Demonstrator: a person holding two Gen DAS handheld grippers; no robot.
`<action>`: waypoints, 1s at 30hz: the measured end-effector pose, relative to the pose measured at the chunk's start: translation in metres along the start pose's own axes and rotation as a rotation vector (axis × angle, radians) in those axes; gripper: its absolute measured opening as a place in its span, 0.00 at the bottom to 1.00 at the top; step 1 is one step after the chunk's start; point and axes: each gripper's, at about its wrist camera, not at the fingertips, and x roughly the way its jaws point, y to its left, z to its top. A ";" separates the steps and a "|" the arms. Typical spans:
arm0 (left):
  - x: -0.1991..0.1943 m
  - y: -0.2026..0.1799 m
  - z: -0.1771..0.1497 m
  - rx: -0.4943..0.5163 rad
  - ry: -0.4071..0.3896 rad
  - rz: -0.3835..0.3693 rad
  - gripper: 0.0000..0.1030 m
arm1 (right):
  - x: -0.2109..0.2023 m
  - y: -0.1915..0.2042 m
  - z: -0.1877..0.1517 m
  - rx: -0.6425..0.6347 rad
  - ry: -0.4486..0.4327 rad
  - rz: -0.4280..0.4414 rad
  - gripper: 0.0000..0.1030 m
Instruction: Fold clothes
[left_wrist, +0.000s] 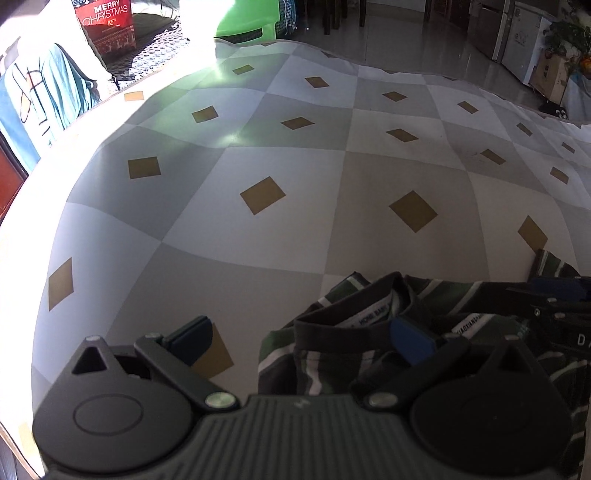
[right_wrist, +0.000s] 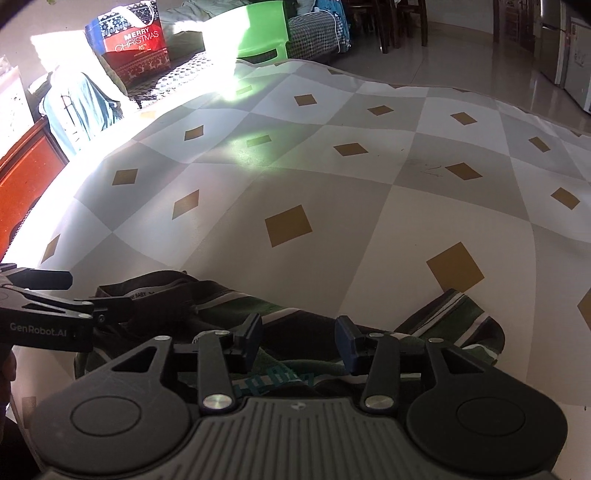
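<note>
While both grippers sit low in the bottom of their frames, the striped shirt (left_wrist: 369, 343) lies bunched at the near edge of the checked surface (left_wrist: 258, 166), just beneath and ahead of them. In the left wrist view the left gripper (left_wrist: 303, 339) has its fingers spread wide: the left finger (left_wrist: 192, 338) hangs over bare surface, the right finger (left_wrist: 410, 341) sits at the shirt's dark collar, beside the neck label (left_wrist: 369, 314). So the garment lies to the right of this gripper's midline, toward the lower right of the frame.

In the right wrist view the right gripper (right_wrist: 299, 343) is also released, fingers apart with nothing between them, hovering over the green and white body of the shirt (right_wrist: 443, 325). The cloth's long axis runs left to right across the lower frame, collar at lower left, a rumpled end at lower right. The left gripper (right_wrist: 55, 310) enters from the left edge, near the collar.

By my judgement the right hand is more squarely over the fabric, the left nearer the neckline. Whether the heap is a half-made fold or an unspread garment cannot be told.

Farther off, a Christmas gift bag (right_wrist: 129, 40) stands at upper left.
</note>
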 end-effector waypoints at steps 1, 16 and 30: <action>0.001 0.000 0.000 0.002 0.003 0.000 1.00 | 0.004 -0.002 0.001 -0.001 0.001 -0.006 0.43; 0.005 0.002 0.001 0.004 0.026 -0.016 1.00 | 0.041 0.003 -0.004 -0.119 0.067 -0.015 0.56; 0.005 -0.003 0.001 0.017 0.018 0.001 1.00 | 0.039 0.033 -0.015 -0.264 0.045 -0.072 0.09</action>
